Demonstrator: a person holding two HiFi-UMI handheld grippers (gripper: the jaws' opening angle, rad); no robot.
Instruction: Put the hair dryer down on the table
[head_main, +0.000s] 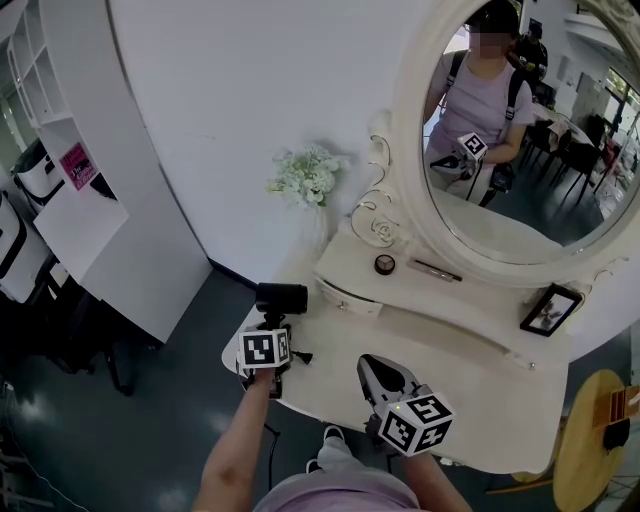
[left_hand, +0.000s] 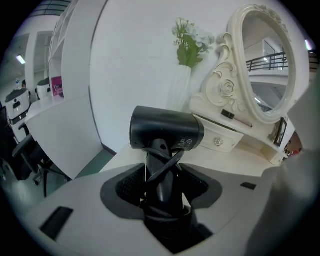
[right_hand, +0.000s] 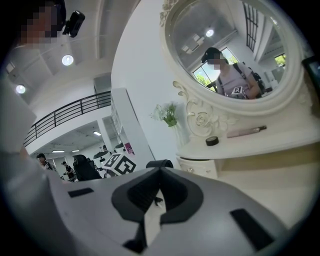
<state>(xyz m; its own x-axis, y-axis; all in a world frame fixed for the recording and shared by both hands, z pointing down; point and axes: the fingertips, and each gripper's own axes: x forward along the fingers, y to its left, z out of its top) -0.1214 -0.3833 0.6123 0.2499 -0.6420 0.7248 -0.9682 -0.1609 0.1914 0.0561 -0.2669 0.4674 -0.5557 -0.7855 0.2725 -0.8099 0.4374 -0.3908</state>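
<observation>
A black hair dryer (head_main: 281, 298) (left_hand: 167, 131) stands upright over the left end of the white dressing table (head_main: 480, 400). Its cord is wound round the handle. My left gripper (head_main: 272, 328) (left_hand: 162, 197) is shut on that handle, with the barrel above the jaws. Whether the dryer touches the tabletop is hidden. My right gripper (head_main: 373, 365) (right_hand: 159, 174) hovers over the table's front middle with its jaws closed to a point and nothing between them. In the right gripper view the dryer's top (right_hand: 160, 163) peeks over the jaws.
An oval mirror (head_main: 520, 130) and a raised drawer shelf (head_main: 350, 290) with a small round jar (head_main: 385, 264) stand at the back. White flowers (head_main: 305, 175) sit at the back left, a photo frame (head_main: 550, 310) at the right. A wooden stool (head_main: 590, 440) is beside the table.
</observation>
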